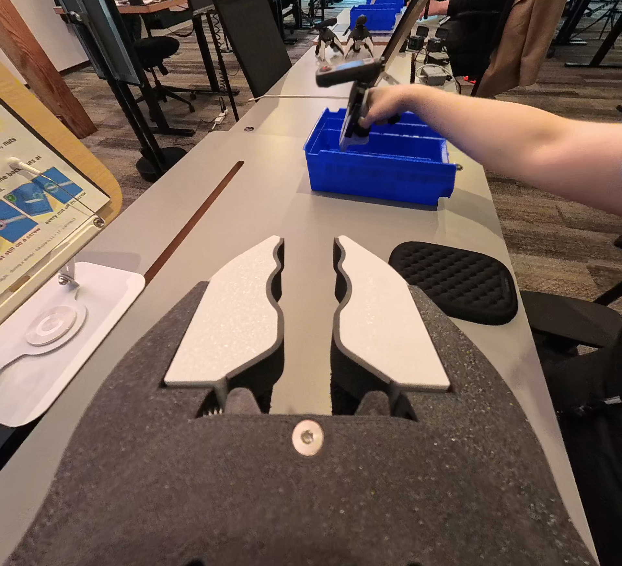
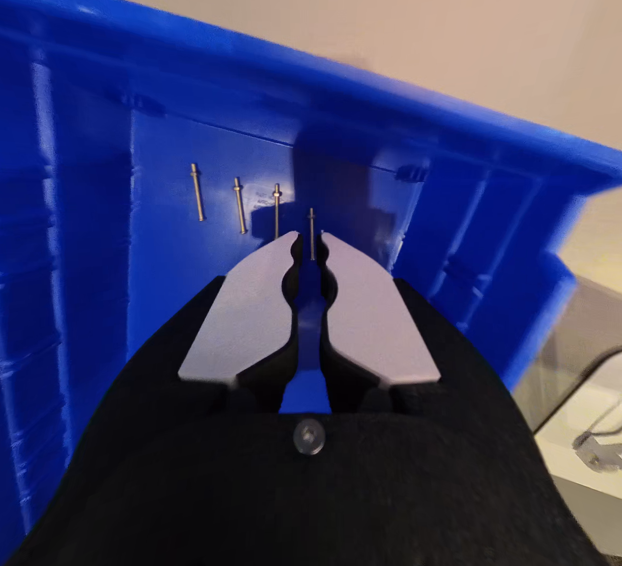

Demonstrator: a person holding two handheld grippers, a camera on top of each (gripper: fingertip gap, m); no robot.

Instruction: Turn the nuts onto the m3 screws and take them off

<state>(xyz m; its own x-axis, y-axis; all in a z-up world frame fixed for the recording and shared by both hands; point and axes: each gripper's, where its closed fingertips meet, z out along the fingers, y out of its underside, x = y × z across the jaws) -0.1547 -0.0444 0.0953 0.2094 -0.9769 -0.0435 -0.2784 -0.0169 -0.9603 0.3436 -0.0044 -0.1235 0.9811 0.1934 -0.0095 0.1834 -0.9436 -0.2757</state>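
While the left gripper (image 1: 308, 263) hovers low over the grey table (image 1: 269, 199) with its jaws spread wide and nothing between them, it appears held in reserve for turning the nuts. Beside it lies a black quilted pad (image 1: 454, 280). Farther out stands the blue bin (image 1: 380, 176), into which the right gripper (image 2: 310, 236) is tilted downward. Its jaws stand slightly apart, straddling the nearest screw (image 2: 312, 233) without yet clamping it, probably to lift it out. Three more screws (image 2: 197, 191) lie alongside on the bin floor, each apparently carrying a nut near its far end.
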